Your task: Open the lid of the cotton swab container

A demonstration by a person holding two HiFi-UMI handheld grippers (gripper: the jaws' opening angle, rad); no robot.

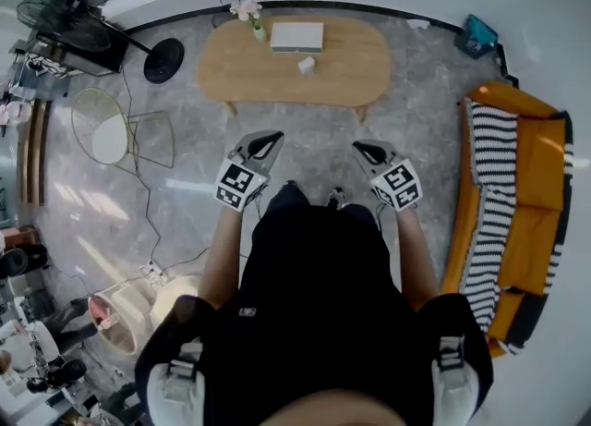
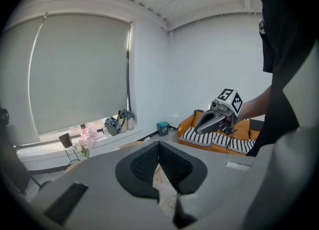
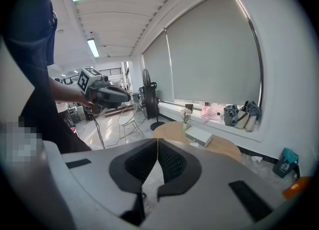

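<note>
A flat white box point(image 1: 296, 37) lies on the oval wooden table point(image 1: 351, 78) ahead of me, with a small white object point(image 1: 306, 65) just in front of it and a flower vase point(image 1: 254, 19) to its left. Which of the two white things is the cotton swab container I cannot tell. My left gripper point(image 1: 271, 142) and right gripper point(image 1: 367, 149) hover side by side over the floor, well short of the table, both shut and empty. In the right gripper view the jaws point(image 3: 158, 144) are closed, with the white box point(image 3: 198, 135) beyond them. In the left gripper view the jaws point(image 2: 159, 146) are closed too.
An orange sofa point(image 1: 531, 184) with a striped blanket point(image 1: 489, 193) stands at the right. A fan base point(image 1: 163, 60) and a wire chair point(image 1: 120, 133) are at the left, with cables trailing over the marble floor. A teal box point(image 1: 476, 36) sits by the far wall.
</note>
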